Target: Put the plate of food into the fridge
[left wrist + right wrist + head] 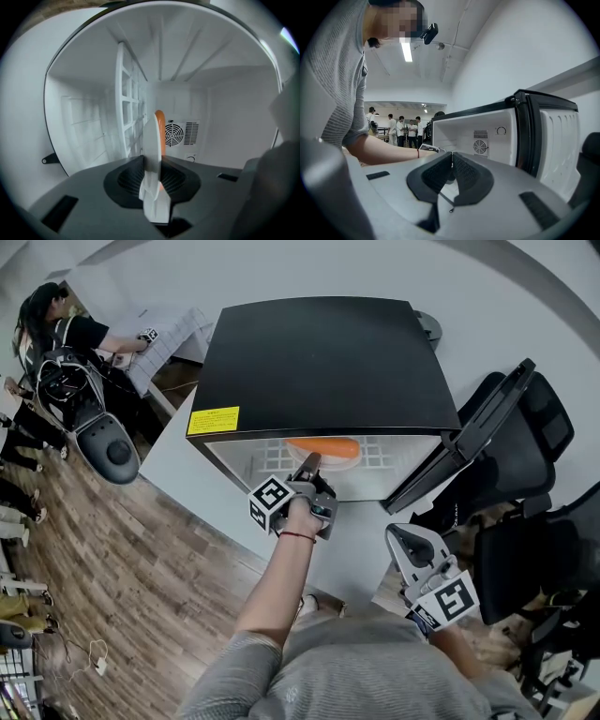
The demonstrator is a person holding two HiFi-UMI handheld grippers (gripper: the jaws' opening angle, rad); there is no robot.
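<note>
White table (183, 474) bears the fridge (319, 362), whose yellow label (213, 420) we cannot read. Left gripper (308, 463) pinches the plate (151, 140) by its rim; right gripper (451, 159) jaws meet, empty.

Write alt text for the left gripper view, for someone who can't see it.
A white plate carrying orange food stands edge-on between the left gripper's tongs, inside a white fridge. A wire shelf runs along the left, and a round fan vent sits on the back wall.
</note>
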